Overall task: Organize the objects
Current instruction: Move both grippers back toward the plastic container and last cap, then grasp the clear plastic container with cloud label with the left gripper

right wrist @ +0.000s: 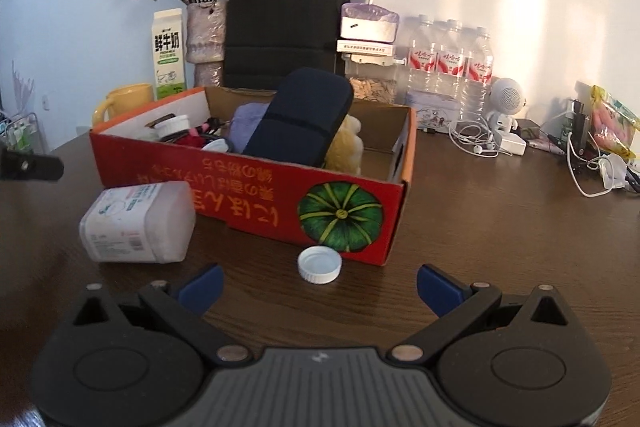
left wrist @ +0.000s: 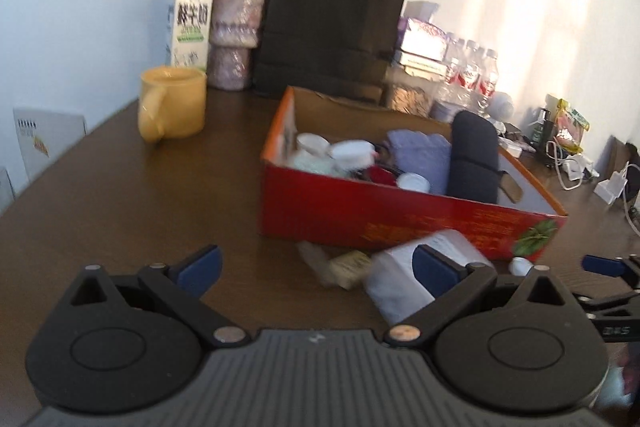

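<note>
Hovering low: left gripper (left wrist: pixel 318 269), right gripper (right wrist: pixel 318 283); jaws spread

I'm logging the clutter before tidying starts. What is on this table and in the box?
box: 1, red, table centre
dark pouch: 1, navy, leaning in box
purple cloth: 1, in box
yellow plush: 1, in box
white jar: 1, lying before box
cap: 1, white, before box
mug: 1, yellow, left of box
milk carton: 1, white-green, rear
vase: 1, pinkish, dried roses
bag: 1, black, rear
water bottles: 3, clear, rear right
left tongs: open
right tongs: open
</note>
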A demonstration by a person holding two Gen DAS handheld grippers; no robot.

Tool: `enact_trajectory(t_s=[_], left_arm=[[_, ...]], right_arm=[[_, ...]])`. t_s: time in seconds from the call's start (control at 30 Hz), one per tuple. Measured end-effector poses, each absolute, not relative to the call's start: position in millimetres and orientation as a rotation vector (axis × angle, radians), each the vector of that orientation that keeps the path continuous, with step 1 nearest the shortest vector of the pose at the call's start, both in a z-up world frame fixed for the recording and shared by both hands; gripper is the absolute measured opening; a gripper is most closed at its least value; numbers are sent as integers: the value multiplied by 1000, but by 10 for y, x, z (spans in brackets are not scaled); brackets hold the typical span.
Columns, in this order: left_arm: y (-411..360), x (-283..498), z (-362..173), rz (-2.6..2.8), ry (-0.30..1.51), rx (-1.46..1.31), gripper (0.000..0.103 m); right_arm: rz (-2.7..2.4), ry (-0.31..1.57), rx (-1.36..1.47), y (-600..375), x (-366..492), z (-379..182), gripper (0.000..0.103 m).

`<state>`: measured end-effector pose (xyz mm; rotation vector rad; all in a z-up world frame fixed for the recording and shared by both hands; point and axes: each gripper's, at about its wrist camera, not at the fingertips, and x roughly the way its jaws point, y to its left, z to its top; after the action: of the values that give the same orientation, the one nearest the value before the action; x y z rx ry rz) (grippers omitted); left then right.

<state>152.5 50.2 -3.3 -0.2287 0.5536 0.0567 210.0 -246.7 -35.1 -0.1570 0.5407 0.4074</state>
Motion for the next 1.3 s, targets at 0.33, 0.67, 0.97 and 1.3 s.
enact_trajectory(t_s=[0.33, 0.67, 0.97, 1.3], left_arm=[[-201, 1677, -68, 90, 579, -264, 103], [-448, 1900, -173, 193, 612, -248, 103], [-573, 2053, -228, 250, 638, -237, 103], [-586, 2233, -403, 299, 666, -273, 103]], right_arm=[[371, 496, -89, -2638, 2259, -282, 103], [385, 478, -49, -2713, 2245, -300, 103], [409, 460, -37, -2724, 2180, -301, 103], [406, 470, -38, -2717, 2188, -335, 103]])
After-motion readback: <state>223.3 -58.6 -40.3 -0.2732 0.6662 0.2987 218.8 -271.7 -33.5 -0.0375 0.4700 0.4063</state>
